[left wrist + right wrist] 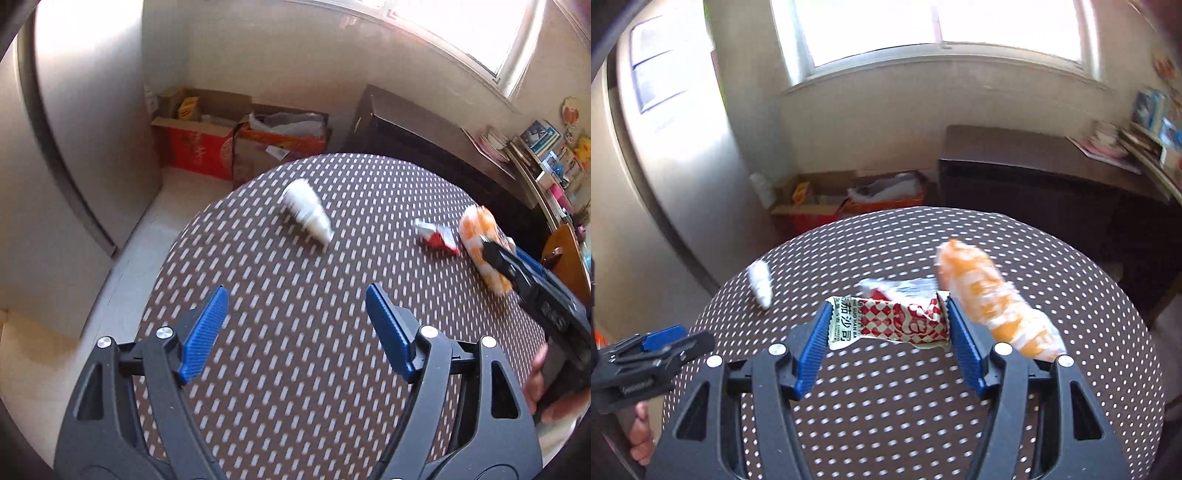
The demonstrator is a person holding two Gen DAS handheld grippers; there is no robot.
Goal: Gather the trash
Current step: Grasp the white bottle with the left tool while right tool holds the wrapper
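Note:
On the round brown dotted table [295,332] lie a white crumpled cup [308,212], a red and white wrapper [437,236] and an orange and white packet [480,243]. My left gripper [297,314] is open and empty above the table's near part. My right gripper [886,328] is shut on a red-checked snack wrapper [897,325], held between its blue pads above the table. In the right wrist view the orange packet [993,302] lies just right of it, another crumpled wrapper [897,288] behind, the white cup [761,282] far left.
Open cardboard boxes [207,136] with bags stand on the floor beyond the table by the wall. A dark cabinet [417,129] stands under the window. Shelves with small items [554,158] are at the right. A wooden chair back [565,254] is beside the table's right edge.

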